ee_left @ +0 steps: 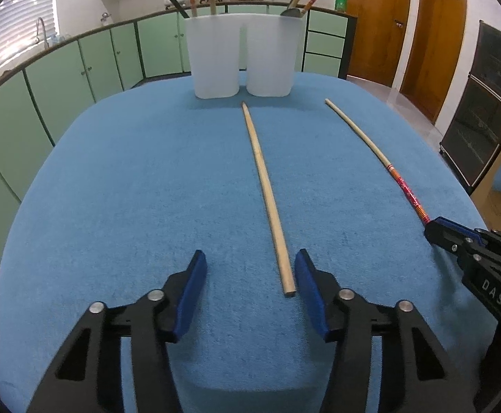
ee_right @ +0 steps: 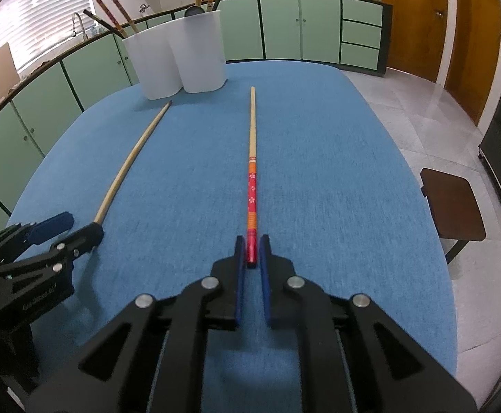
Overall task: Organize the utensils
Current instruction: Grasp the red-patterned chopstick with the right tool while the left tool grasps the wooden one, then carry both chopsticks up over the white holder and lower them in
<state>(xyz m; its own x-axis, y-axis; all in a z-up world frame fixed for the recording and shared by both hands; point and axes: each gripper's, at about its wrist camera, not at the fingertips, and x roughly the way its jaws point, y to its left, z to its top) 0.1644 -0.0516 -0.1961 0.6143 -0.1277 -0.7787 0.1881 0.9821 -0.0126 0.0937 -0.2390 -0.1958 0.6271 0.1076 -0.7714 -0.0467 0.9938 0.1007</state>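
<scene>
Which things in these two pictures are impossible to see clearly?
- Left wrist view: the patterned chopstick's near end, hidden by the right claw.
- Both views: lower parts of the utensils standing in the white holders, hidden by the walls.
- Right wrist view: the plain chopstick's near end, behind the left claw.

Blue tablecloth (ee_left: 130, 189), green cabinets (ee_left: 61, 72), brown stool (ee_right: 451, 206)

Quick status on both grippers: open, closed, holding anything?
Left gripper: open, straddling the near end of the plain wooden chopstick, not gripping it.
Right gripper: closed on the red-patterned chopstick, which lies on the blue cloth.
</scene>
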